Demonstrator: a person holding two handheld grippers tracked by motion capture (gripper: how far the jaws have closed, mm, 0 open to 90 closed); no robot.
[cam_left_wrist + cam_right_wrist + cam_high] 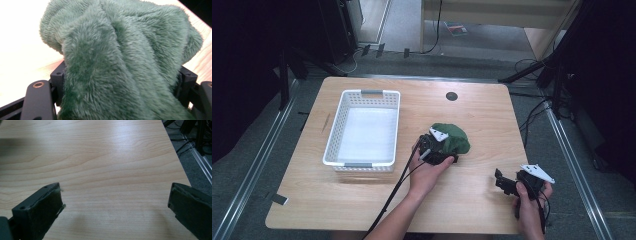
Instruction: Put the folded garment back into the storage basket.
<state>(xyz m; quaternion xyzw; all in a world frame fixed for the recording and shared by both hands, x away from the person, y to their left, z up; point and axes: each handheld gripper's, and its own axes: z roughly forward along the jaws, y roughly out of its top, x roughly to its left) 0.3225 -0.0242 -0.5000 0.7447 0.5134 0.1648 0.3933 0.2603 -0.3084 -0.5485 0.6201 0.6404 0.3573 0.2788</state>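
Two grippers up, one loaded. Left gripper (447, 157) has its fingers (58, 82) clamped on the crumpled green plush cloth (452, 137); in the left gripper view the pile bulges up between the black jaws and spills over them. The cloth sits mid-counter, right of the white perforated plastic basket (362, 162), apart from it and resting on the light wood counter (472, 195).

I read this as the grasp step: cloth pinched, not lifted. Next move, as I judge it, calls for a lift high enough to clear the basket rim, then a carry left and a drop inside. Watch for trailing fabric snagging the rim.

Left forearm comes in diagonally from the bottom, wrist angled toward the cloth. Right gripper (507, 184) is parked low near the counter's right front, fingers (40, 207) wide apart, nothing between them.
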